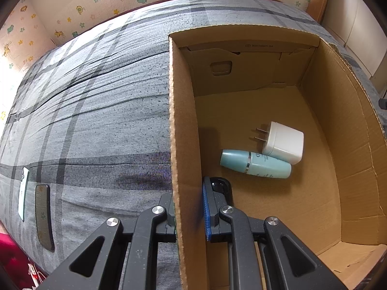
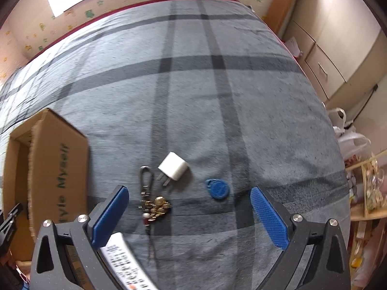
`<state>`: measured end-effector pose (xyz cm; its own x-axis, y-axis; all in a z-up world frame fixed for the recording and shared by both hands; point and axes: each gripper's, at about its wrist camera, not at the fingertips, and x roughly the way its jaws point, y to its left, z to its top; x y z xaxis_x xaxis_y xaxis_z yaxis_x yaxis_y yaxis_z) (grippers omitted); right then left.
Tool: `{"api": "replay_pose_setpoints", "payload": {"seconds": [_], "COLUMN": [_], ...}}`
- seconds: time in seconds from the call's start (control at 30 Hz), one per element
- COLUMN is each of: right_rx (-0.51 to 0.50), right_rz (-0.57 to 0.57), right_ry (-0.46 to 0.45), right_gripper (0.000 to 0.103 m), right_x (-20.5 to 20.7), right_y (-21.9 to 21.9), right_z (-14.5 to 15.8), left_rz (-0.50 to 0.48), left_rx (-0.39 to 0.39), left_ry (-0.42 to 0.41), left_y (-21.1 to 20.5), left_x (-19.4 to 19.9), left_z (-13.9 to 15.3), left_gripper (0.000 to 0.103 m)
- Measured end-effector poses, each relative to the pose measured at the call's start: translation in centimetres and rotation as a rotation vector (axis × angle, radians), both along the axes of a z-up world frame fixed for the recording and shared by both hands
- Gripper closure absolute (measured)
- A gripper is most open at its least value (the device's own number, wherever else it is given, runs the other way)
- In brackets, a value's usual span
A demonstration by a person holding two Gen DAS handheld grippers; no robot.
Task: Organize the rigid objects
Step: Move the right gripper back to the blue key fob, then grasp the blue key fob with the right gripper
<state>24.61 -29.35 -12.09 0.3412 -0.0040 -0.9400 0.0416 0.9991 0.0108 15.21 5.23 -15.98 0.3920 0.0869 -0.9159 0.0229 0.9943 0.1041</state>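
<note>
An open cardboard box (image 1: 183, 120) lies on a grey plaid bed. My left gripper (image 1: 188, 207) is shut on the box's left wall, one finger outside and the blue-padded one inside. On the box floor lie a white charger (image 1: 283, 142) and a teal bottle (image 1: 256, 164), touching each other. My right gripper (image 2: 189, 217) hangs open above the bed with nothing between its pads. Just ahead of it lie a keychain (image 2: 151, 203), a small white plug adapter (image 2: 173, 165) and a blue key fob (image 2: 217, 188). The box (image 2: 58, 169) stands to their left.
Two phones (image 1: 23, 193) (image 1: 44, 217) lie on the bed left of the box. A white printed object (image 2: 125, 261) sits under my right gripper's left finger. Plastic bags (image 2: 350, 140), a shelf and a drawer cabinet (image 2: 324, 70) stand beyond the bed's right edge.
</note>
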Motion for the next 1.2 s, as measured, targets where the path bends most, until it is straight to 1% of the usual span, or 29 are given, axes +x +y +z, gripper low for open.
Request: {"api": "replay_pose_setpoints", "payload": {"seconds": [0.17,0.43,0.7,0.83,0.93,0.97,1.07,1.13,1.2], "right_rx": [0.008,0.015,0.017,0.004,0.003,0.001,-0.013,-0.008,-0.004], "right_rz": [-0.029,-0.054,-0.053,-0.052,-0.049,-0.047,-0.055,-0.066,-0.065], "right_ry": [0.020,0.052,0.069,0.084,0.107,0.117,0.143,0.144,0.141], "right_gripper": [0.000,0.000,0.001,0.004,0.014,0.019,0.026,0.036,0.059], "right_x": [0.2,0.9,1.6,2.2,2.8,3.0,3.3,3.5,3.6], "right_y": [-1.7,-3.6,-3.9,-3.9,-3.9,-3.9,-3.9,-4.0,-4.0], "right_z": [-2.1,-4.7,-6.3,-7.0,-7.8,-8.2,-9.1,-9.2,-9.1], "left_rz": [-0.003,-0.004,-0.002,-0.002,-0.002,-0.002,-0.001,-0.002,-0.001], "left_rx": [0.007,0.015,0.013,0.018,0.021,0.021,0.028,0.031,0.031], "left_ry": [-0.002,-0.003,-0.003,-0.004,-0.003,-0.003,-0.001,-0.001,-0.001], "left_y": [-0.2,-0.5,-0.6,-0.7,-0.8,-0.8,-1.0,-1.1,-1.1], "left_x": [-0.1,-0.2,-0.2,-0.2,-0.2,-0.2,-0.2,-0.2,-0.2], "left_z": [-0.1,0.0,0.1,0.1,0.1,0.1,0.1,0.1,0.2], "left_gripper": [0.088,0.088,0.088,0.088,0.088,0.088,0.088,0.088,0.088]}}
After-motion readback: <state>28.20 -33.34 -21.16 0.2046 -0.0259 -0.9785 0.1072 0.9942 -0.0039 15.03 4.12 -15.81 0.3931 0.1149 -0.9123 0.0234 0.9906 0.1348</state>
